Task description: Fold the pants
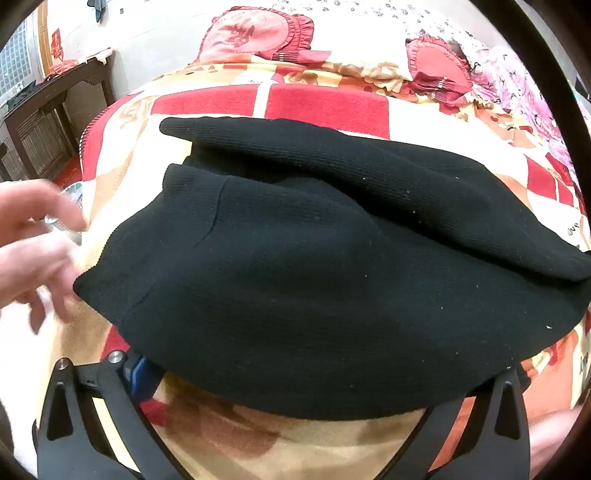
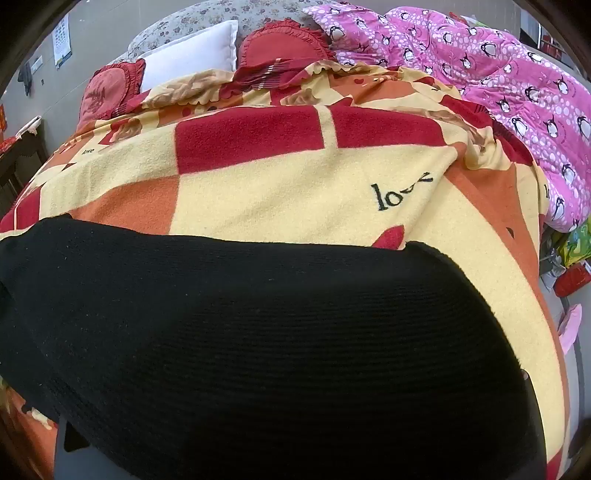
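Note:
Black ribbed knit pants (image 1: 314,266) lie folded in layers on a red, yellow and orange blanket (image 1: 325,105). My left gripper (image 1: 295,373) is open, its black fingers (image 1: 70,417) spread wide at the pants' near edge, which lies over their tips. A bare hand (image 1: 37,243) hovers, blurred, at the pants' left end. In the right wrist view the pants (image 2: 258,350) fill the lower half and drape over my right gripper, hiding its fingers except for a dark piece at the lower left (image 2: 74,443). The blanket (image 2: 295,192) lies beyond.
Red frilled pillows (image 1: 255,33) and a white pillow (image 2: 192,55) lie at the head of the bed. A pink penguin quilt (image 2: 498,85) is heaped on the right. A dark wooden table (image 1: 48,107) stands left of the bed.

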